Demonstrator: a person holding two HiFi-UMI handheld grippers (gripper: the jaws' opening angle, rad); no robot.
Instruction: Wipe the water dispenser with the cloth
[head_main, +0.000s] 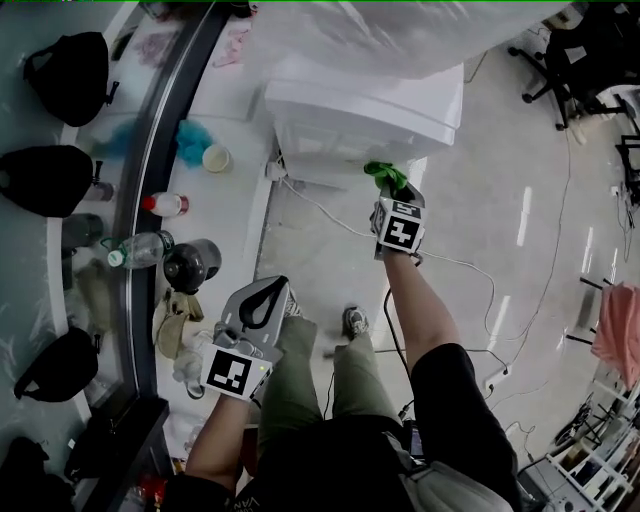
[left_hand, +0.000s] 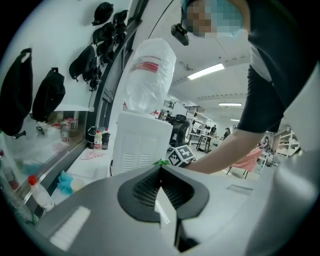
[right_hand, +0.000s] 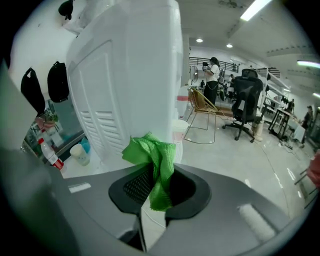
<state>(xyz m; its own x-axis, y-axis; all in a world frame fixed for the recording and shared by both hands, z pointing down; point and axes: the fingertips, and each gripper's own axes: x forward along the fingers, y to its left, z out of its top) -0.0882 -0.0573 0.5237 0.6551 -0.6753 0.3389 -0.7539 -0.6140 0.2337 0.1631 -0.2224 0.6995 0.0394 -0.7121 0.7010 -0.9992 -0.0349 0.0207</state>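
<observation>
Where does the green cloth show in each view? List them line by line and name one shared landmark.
Head view: green cloth at upper centre, held by the right gripper at the water dispenser.
Left gripper view: a green sliver at centre, by the dispenser's lower corner.
Right gripper view: at centre, clamped between the jaws, in front of the dispenser.
Shared landmark: the white water dispenser.
</observation>
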